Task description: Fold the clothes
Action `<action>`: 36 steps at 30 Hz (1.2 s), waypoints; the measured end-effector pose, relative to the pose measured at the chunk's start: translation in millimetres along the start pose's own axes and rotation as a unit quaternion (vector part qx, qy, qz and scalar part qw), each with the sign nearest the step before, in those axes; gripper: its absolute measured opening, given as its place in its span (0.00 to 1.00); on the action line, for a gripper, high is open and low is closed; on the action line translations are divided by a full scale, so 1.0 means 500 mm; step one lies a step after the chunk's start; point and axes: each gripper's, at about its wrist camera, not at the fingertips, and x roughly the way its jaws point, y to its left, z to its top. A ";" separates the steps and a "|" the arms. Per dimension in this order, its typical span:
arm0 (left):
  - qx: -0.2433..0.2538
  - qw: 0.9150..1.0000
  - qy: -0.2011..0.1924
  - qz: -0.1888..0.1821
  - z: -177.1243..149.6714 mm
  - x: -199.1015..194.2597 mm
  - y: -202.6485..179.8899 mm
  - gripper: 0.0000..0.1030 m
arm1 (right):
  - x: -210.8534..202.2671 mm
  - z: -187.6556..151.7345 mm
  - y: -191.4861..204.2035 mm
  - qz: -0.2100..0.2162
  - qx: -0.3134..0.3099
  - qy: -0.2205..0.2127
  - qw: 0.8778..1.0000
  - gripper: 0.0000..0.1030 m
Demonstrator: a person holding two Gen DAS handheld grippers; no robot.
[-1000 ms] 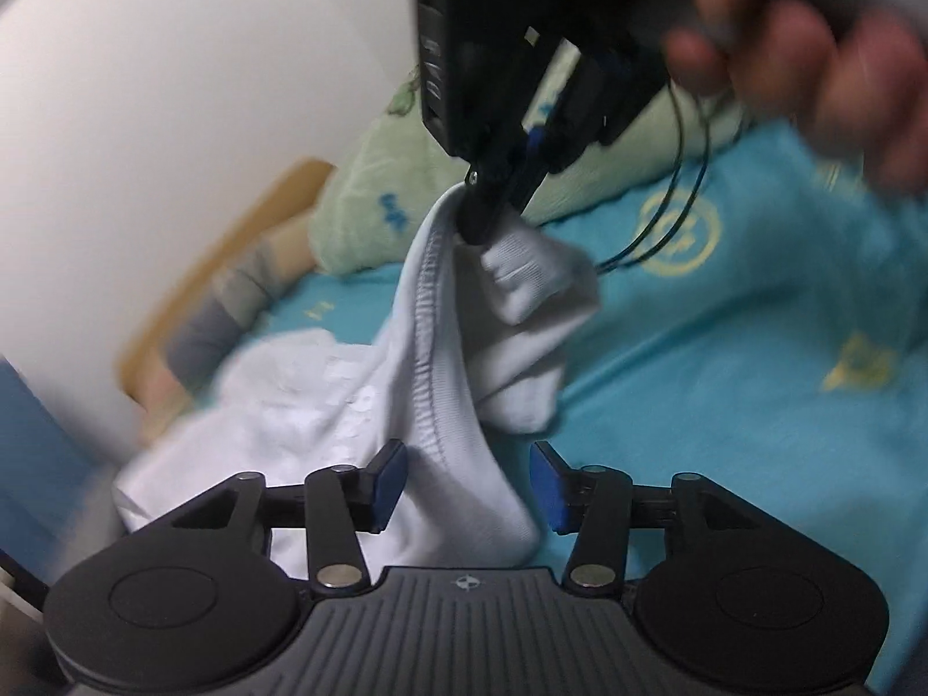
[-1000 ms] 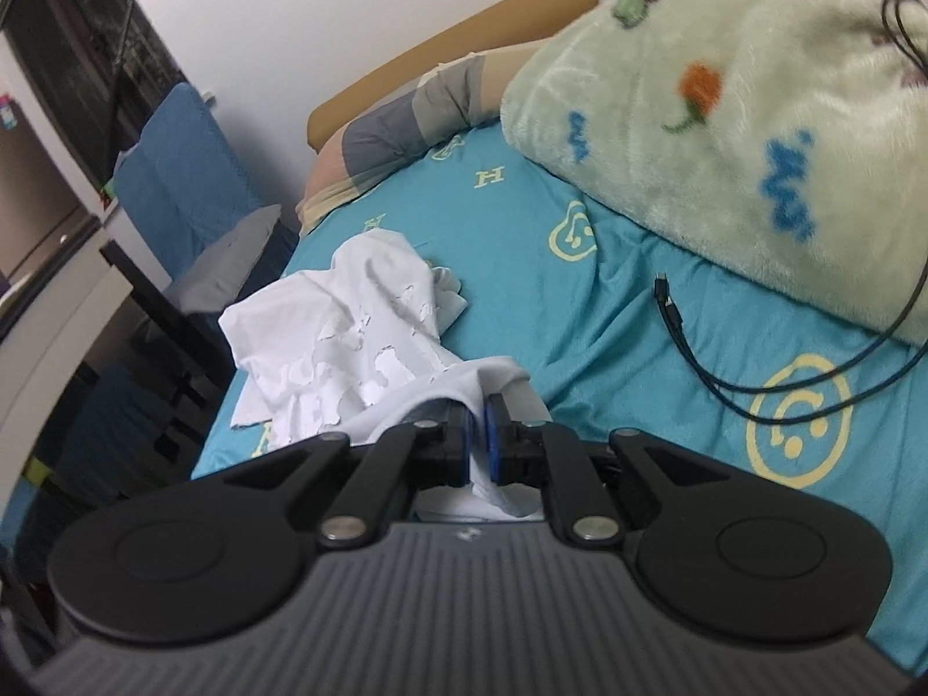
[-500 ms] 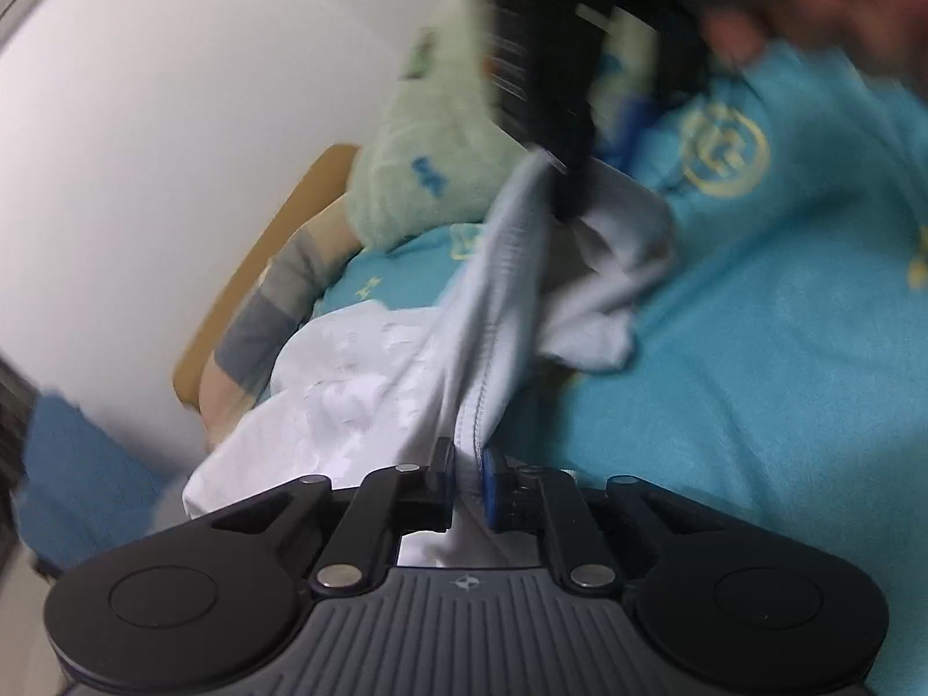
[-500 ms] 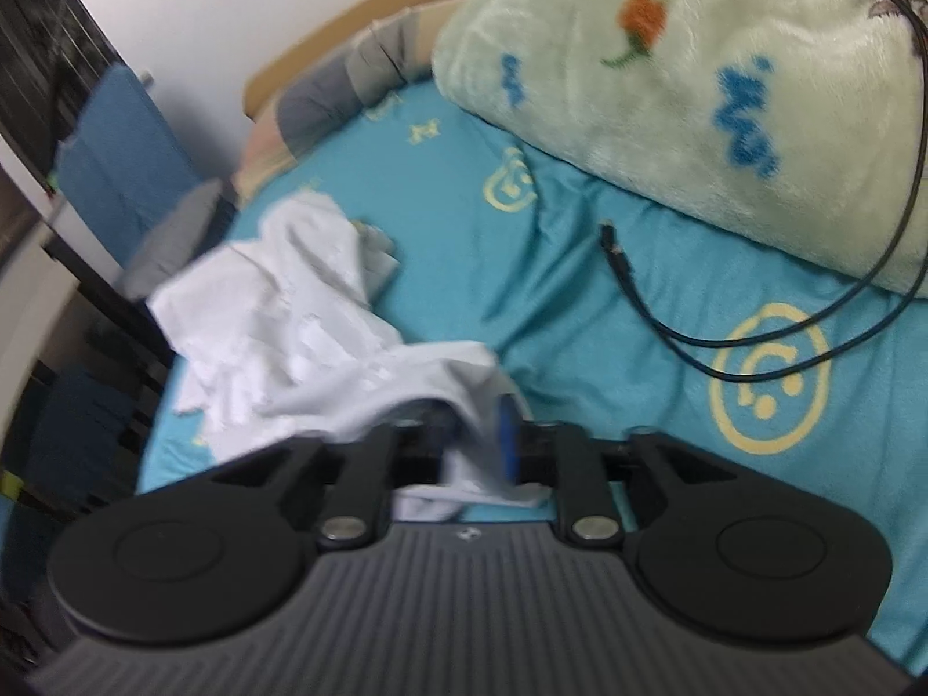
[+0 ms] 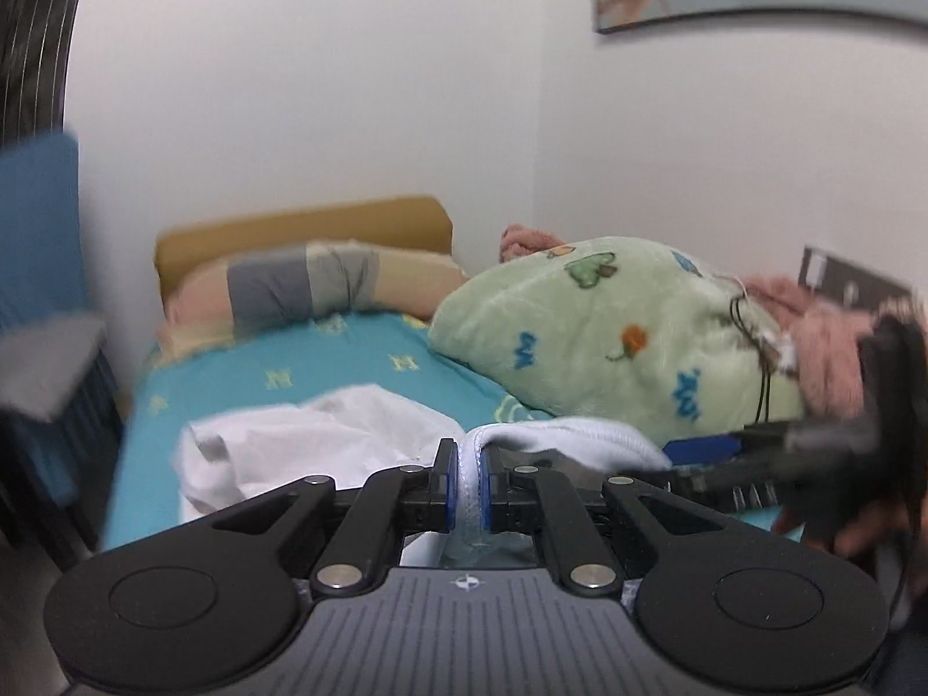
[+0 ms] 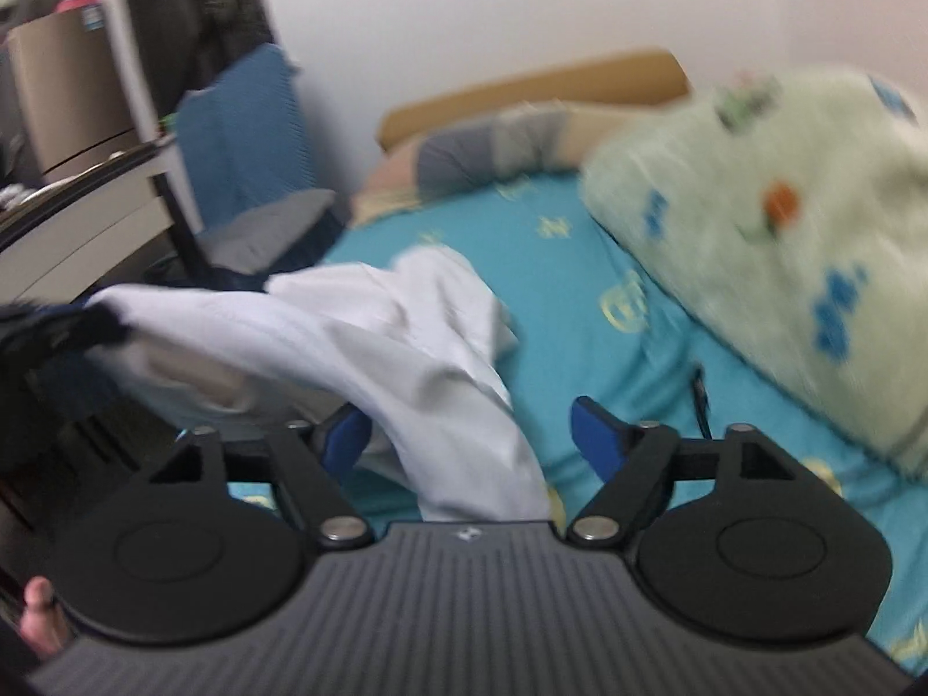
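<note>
White garment (image 6: 371,342) lies partly on the teal sheet (image 6: 568,301) of the bed and partly lifted off it. The left gripper (image 5: 467,487) has its blue pads pressed together on a hemmed edge of the cloth, which bunches up between them and runs off to the right toward the other tool. In the left wrist view the rest of the garment sits crumpled on the sheet just ahead of the fingers, and the right gripper (image 5: 719,452) shows at the right edge, blurred, with a blue pad beside the cloth. From the right wrist view the right gripper (image 6: 472,435) stands spread wide, its pads well apart, and a fold of the garment drapes down through the gap between them; whether the cloth touches either pad is hard to tell. The cloth stretches from there up and left to a dark shape at the frame edge. A green blanket (image 6: 771,232) is heaped on the right side of the bed, a striped pillow (image 5: 313,290) lies at the headboard, and a dark cable (image 6: 699,400) rests on the sheet.
</note>
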 end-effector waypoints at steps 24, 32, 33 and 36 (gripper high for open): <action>-0.070 0.996 -0.052 0.014 -0.023 0.038 -0.041 0.07 | 0.023 -0.002 -0.066 -0.186 0.072 0.000 0.980 0.88; -0.105 0.991 -0.058 0.057 -0.028 -0.013 -0.003 0.08 | -0.082 0.019 -0.026 -0.186 0.051 -0.166 0.967 0.88; -0.109 0.991 -0.056 0.062 -0.029 -0.019 0.003 0.08 | -0.086 0.024 -0.011 -0.185 0.028 -0.186 0.965 0.88; -0.126 0.989 -0.022 0.072 -0.045 -0.005 0.018 0.09 | -0.086 0.026 0.016 -0.167 -0.017 -0.208 0.964 0.88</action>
